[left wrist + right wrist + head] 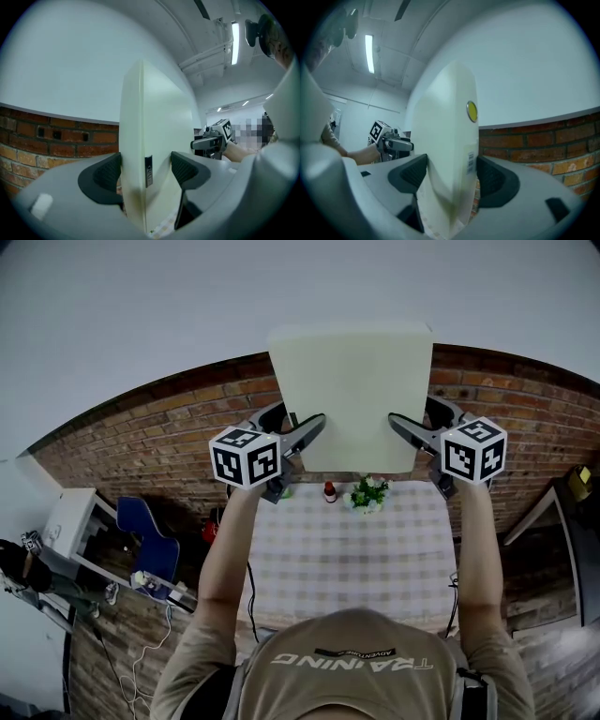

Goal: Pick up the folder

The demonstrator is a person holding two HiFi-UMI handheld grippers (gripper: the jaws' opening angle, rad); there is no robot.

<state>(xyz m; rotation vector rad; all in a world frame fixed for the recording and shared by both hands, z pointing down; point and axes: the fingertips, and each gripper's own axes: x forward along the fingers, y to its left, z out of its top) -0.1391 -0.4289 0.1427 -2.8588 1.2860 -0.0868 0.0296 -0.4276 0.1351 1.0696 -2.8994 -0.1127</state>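
A pale cream folder [354, 390] hangs upright in the air above the table, held by its two side edges. My left gripper [305, 432] is shut on the folder's left edge [140, 140], both dark pads pressed against it. On the opposite edge [450, 154] my right gripper [405, 429] is shut too. A yellow round sticker [472, 111] and a barcode label sit on the folder's spine in the right gripper view. Each gripper shows in the other's view, the right one [208, 140] and the left one [391, 140].
Below lies a table with a checked cloth [347, 549]. A small red bottle [329, 491] and a little potted plant [367, 493] stand at its far edge. A red brick wall [141, 427] runs behind. A blue chair [150, 535] and white shelf [70, 521] stand at left.
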